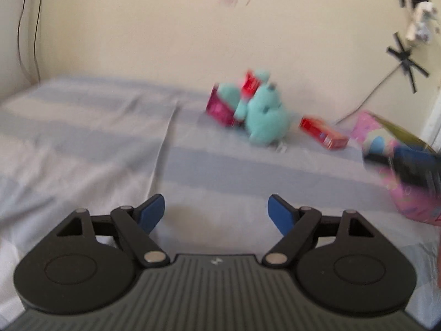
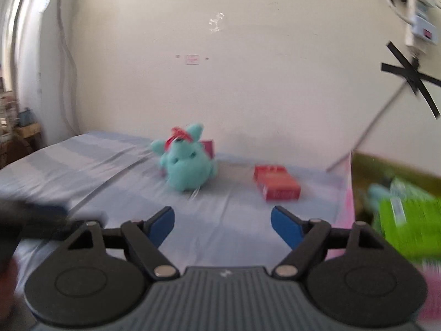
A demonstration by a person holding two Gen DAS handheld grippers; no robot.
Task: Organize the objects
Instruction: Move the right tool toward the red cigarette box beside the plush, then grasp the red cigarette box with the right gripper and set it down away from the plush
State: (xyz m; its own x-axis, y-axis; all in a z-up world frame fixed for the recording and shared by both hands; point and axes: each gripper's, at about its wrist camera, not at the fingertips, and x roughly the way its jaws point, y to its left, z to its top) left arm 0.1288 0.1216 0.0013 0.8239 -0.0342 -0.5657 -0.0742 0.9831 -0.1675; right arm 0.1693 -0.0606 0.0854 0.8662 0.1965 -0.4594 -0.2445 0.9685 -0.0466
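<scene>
A teal plush toy (image 1: 264, 113) (image 2: 187, 165) with a red bow lies on the striped bed, leaning against a magenta box (image 1: 220, 109) (image 2: 207, 146). A red box (image 1: 323, 132) (image 2: 275, 182) lies flat to its right. At the right edge stands a pink bin (image 1: 413, 204) (image 2: 346, 193); a green pack (image 2: 408, 220) is inside it. My left gripper (image 1: 216, 212) is open over bare sheet, well short of the toy. My right gripper (image 2: 222, 220) is open too, nothing between its blue pads, left of the bin. In the left wrist view the right gripper shows as a dark blur over the bin.
A cream wall (image 2: 248, 82) runs right behind the bed. Black tape crosses (image 1: 408, 60) hold a power strip (image 2: 420, 24) and cable on the wall at upper right. A fold in the blue-striped sheet (image 1: 162, 143) runs toward me. A blurred dark shape (image 2: 30, 220) sits at the left.
</scene>
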